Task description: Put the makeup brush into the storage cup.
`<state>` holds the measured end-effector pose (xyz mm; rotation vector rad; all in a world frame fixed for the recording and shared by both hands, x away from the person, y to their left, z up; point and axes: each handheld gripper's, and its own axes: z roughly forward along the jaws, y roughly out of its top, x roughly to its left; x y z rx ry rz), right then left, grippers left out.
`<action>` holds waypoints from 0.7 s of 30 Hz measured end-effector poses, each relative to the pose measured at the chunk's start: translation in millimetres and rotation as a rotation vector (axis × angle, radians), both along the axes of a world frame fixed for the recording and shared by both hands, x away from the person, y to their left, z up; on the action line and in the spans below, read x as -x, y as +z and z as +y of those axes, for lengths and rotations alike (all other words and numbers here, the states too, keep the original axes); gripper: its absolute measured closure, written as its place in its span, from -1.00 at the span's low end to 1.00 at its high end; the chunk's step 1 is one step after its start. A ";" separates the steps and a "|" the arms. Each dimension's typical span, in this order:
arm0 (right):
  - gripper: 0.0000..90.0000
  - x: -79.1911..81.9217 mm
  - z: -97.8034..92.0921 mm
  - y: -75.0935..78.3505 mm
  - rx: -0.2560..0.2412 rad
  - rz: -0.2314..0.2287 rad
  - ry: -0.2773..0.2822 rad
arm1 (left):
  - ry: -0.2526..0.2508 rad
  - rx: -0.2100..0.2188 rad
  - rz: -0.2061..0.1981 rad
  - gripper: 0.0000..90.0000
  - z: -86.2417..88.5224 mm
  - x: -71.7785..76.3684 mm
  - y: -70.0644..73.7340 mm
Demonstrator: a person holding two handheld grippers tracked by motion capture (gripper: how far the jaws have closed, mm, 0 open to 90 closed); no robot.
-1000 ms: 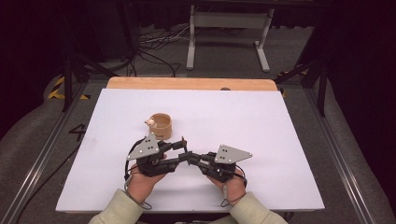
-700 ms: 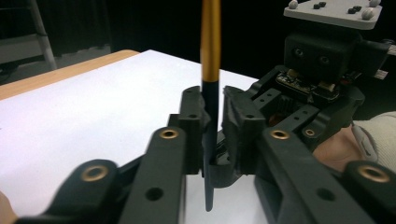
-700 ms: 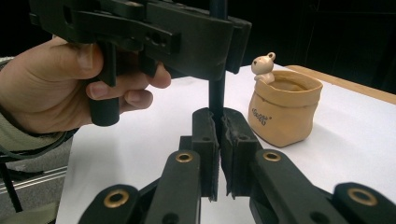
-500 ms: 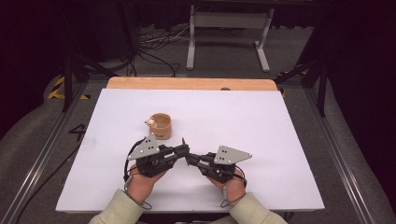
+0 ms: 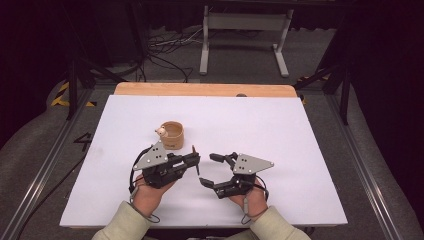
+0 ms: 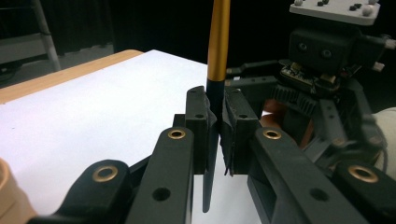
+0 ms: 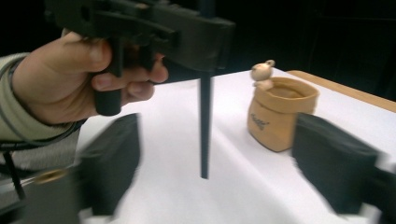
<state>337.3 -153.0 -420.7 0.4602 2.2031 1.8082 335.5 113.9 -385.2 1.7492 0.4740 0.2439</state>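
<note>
A thin stick, gold on its upper part (image 6: 218, 46) and black below, stands upright between the shut jaws of my left gripper (image 6: 215, 121). From above, that gripper (image 5: 196, 162) is at the table's front middle, with the stick's top end (image 5: 194, 149) poking up. My right gripper (image 5: 210, 170) sits just to its right, jaws spread wide and nothing between them. In the right gripper view the black stick (image 7: 204, 126) hangs down from the left gripper (image 7: 187, 32), ahead of the open right gripper (image 7: 215, 177). A tan cloth pouch (image 5: 172, 135) with a small bear figure (image 7: 262, 72) stands behind.
The white board (image 5: 280, 130) covers the table, and a wooden strip (image 5: 200, 90) runs along its far edge. Cables and a metal stand (image 5: 245, 30) are on the floor beyond. Black frame rails run along both sides.
The two grippers met at the stick before. Now the right gripper has drawn back to the right and opened its jaws; the left gripper keeps the stick.
</note>
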 end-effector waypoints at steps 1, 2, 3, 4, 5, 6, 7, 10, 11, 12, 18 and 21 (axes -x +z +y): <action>-0.89 -1.5 -3.0 0.0 0.005 0.001 0.008 | 0.007 0.000 0.003 0.83 0.9 -0.2 0.4; -0.97 -2.4 -5.1 1.1 0.024 -0.001 -0.004 | 0.011 -0.001 0.000 0.83 1.7 -0.6 0.9; -1.00 -2.8 -7.9 2.3 0.025 -0.002 -0.016 | 0.014 -0.003 -0.004 0.83 2.7 -1.2 1.4; -1.00 -3.1 -11.6 3.5 0.013 -0.002 -0.023 | 0.015 -0.004 -0.001 0.83 3.4 -1.4 1.8; -1.00 -3.8 -14.9 4.7 0.002 0.002 -0.024 | 0.021 -0.005 -0.007 0.83 4.2 -2.2 2.3; -1.00 -4.3 -18.3 6.3 0.002 -0.001 -0.032 | 0.021 -0.005 -0.004 0.83 4.7 -2.6 2.5; -1.00 -4.3 -21.1 7.8 0.001 -0.004 -0.042 | 0.025 -0.003 -0.002 0.83 5.1 -3.1 2.7; -1.00 -4.6 -28.2 12.1 0.012 -0.022 -0.058 | 0.042 -0.009 -0.001 0.83 6.5 -6.9 5.2; -1.00 -4.6 -31.3 13.4 0.011 -0.027 -0.071 | 0.046 -0.010 0.003 0.83 6.5 -8.2 6.4; -1.00 -5.1 -34.3 14.3 0.006 -0.027 -0.079 | 0.053 -0.014 0.001 0.83 6.2 -9.5 7.8; -1.00 -5.2 -52.1 16.6 0.002 -0.019 -0.124 | 0.083 -0.030 -0.012 0.83 9.3 -18.9 17.4; -1.00 -4.7 -58.3 16.1 0.014 -0.017 -0.136 | 0.098 -0.032 0.002 0.83 10.7 -23.9 19.7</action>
